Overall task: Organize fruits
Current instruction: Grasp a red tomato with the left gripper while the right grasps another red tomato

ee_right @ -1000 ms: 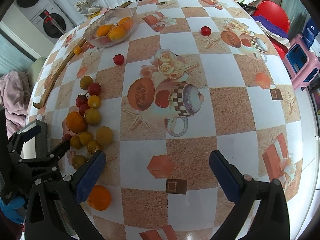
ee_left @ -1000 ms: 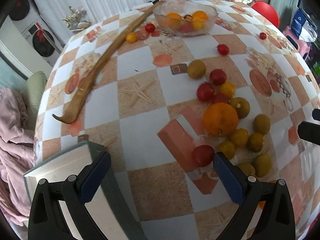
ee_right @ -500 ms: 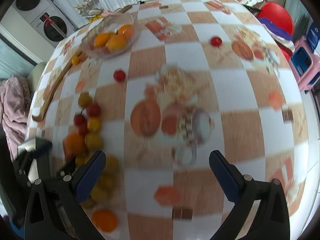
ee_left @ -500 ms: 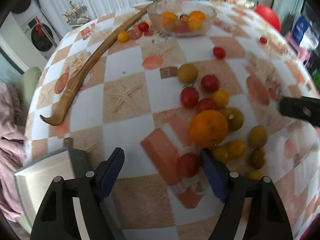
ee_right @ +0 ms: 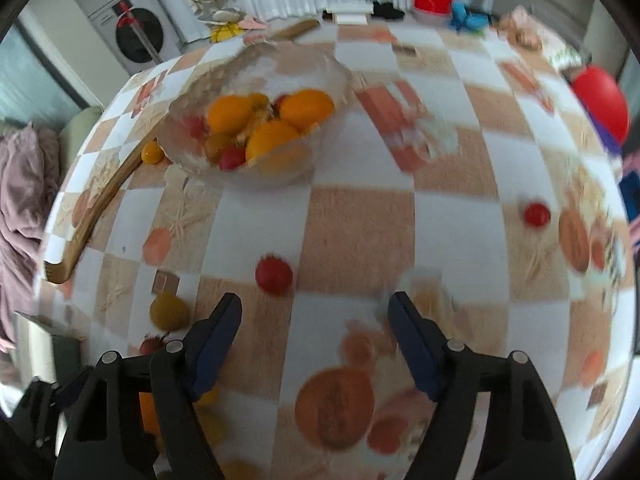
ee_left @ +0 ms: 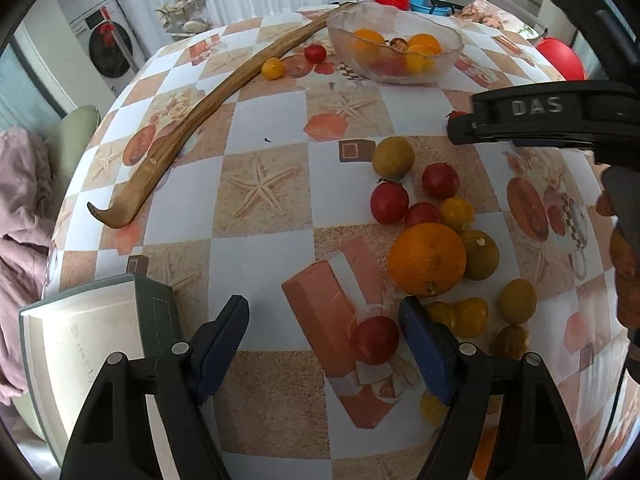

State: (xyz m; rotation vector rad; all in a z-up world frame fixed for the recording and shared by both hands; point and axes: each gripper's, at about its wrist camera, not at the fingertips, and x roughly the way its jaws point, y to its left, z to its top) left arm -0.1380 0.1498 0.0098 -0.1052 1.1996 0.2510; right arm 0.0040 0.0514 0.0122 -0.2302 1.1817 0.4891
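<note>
A cluster of small red, yellow and green fruits and one large orange (ee_left: pixel 427 259) lies on the checkered tablecloth (ee_left: pixel 260 184). My left gripper (ee_left: pixel 324 320) is open, low over the table, with a red tomato (ee_left: pixel 374 340) between its fingers, untouched. A glass bowl (ee_left: pixel 394 54) holding oranges and small fruits stands at the far side; it also shows in the right wrist view (ee_right: pixel 256 128). My right gripper (ee_right: pixel 314 316) is open and empty, with a lone red tomato (ee_right: pixel 274 274) just ahead of it.
A long curved wooden stick (ee_left: pixel 200 120) lies along the table's left side. A grey book (ee_left: pixel 92 344) sits at the near left edge. Another red tomato (ee_right: pixel 537 214) lies at the right. A washing machine (ee_right: pixel 136 32) and red chair (ee_right: pixel 600 100) stand beyond the table.
My left gripper narrowed its opening and came closer around the red tomato. My right gripper swung forward and left toward the bowl and the lone tomato, narrowing too.
</note>
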